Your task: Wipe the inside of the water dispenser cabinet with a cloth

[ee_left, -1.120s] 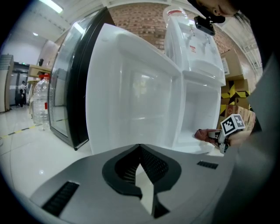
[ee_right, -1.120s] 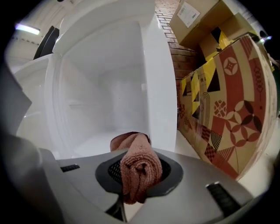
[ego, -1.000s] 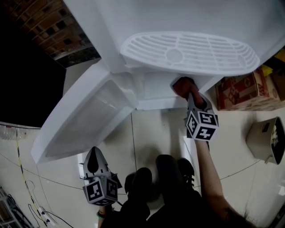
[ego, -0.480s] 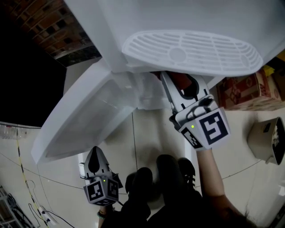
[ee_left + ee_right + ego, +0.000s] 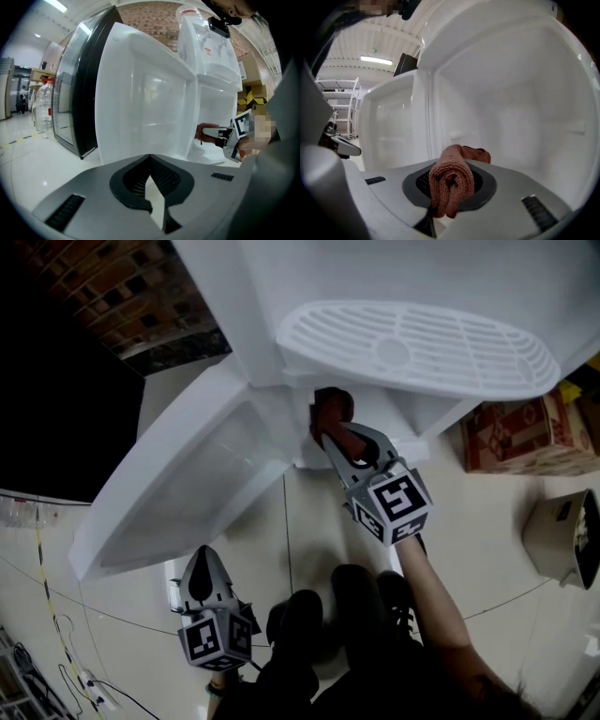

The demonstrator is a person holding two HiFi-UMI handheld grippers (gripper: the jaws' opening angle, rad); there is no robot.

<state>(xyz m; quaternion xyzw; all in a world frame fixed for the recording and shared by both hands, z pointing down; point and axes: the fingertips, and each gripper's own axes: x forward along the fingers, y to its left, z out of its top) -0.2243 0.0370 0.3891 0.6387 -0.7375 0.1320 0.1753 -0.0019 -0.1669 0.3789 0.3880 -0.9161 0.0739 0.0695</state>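
Note:
The white water dispenser (image 5: 412,296) stands with its lower cabinet door (image 5: 178,484) swung open to the left. My right gripper (image 5: 330,432) is shut on a folded reddish-brown cloth (image 5: 451,183), whose tip (image 5: 330,409) reaches into the cabinet opening near its left side by the hinge. In the right gripper view the cloth faces the white inner walls of the cabinet (image 5: 520,108). My left gripper (image 5: 200,582) hangs low by the person's legs, away from the cabinet, jaws shut and empty (image 5: 157,206). The left gripper view shows the open door (image 5: 145,103) and the right gripper (image 5: 220,136) with the cloth.
The drip tray grille (image 5: 422,348) juts out above the cabinet opening. A cardboard box (image 5: 525,432) and a small bin (image 5: 562,535) sit on the floor at the right. The person's shoes (image 5: 328,615) stand below the cabinet. Cables (image 5: 56,652) lie at the lower left.
My right gripper has carried the cloth from the right side of the cabinet opening across to its left side near the hinge. The left gripper has stayed put.

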